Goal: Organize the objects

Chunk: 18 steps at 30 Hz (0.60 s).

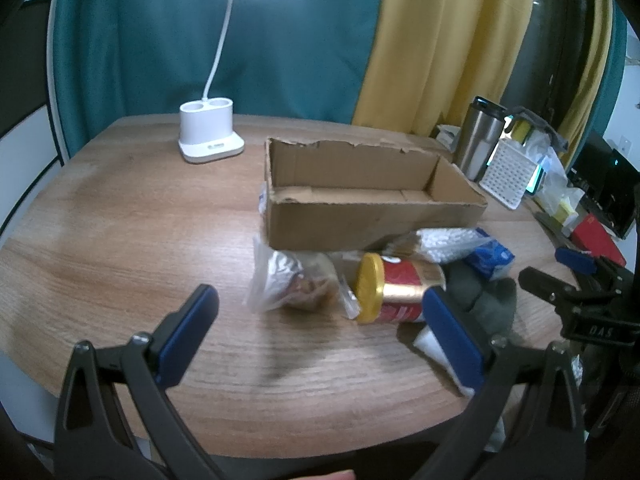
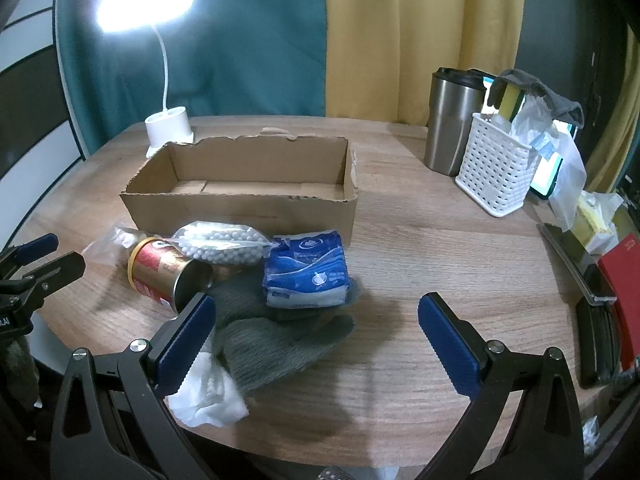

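Objects for sorting, clustered on wooden table (image 2: 400, 360) before cardboard box (image 2: 240, 208). Left gripper (image 1: 320, 320): level, low over tabletop, jaws spread, empty. Right gripper (image 2: 316, 320): same pose, jaws spread, empty. Nearest: white tissue (image 2: 208, 396), grey knit cloth (image 2: 276, 344). Beyond: blue tissue pack (image 2: 306, 270); red-gold can (image 2: 164, 272) on its side at 10 o'clock; bag of white beads (image 2: 224, 244). Farthest: the box, open-topped

Teal and yellow curtains (image 1: 280, 40), lit lamp (image 1: 208, 132)
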{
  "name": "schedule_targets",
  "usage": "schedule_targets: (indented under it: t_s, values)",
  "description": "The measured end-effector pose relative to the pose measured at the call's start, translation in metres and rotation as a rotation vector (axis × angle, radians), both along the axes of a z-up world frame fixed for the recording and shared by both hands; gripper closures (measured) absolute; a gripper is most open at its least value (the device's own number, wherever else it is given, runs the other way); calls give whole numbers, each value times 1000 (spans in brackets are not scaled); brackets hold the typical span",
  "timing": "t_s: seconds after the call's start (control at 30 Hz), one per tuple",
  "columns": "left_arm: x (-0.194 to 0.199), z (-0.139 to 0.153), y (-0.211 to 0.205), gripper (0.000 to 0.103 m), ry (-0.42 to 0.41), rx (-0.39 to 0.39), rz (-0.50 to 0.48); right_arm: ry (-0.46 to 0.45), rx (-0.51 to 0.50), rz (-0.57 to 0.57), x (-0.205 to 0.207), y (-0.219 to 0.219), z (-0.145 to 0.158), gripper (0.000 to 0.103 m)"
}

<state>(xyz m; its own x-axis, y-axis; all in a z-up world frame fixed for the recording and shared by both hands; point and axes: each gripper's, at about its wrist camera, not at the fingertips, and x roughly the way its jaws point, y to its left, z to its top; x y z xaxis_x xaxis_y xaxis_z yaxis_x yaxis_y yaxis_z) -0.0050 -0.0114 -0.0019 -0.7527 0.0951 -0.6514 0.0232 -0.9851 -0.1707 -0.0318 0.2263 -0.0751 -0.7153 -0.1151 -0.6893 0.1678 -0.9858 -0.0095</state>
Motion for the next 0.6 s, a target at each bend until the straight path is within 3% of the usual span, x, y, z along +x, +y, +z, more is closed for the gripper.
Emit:
schedule_targets:
  t_s: [0.6]
  values:
    - [-48,-25,-11,1,-72,-23,35,-58,-1,-7,-35,8,-18,0]
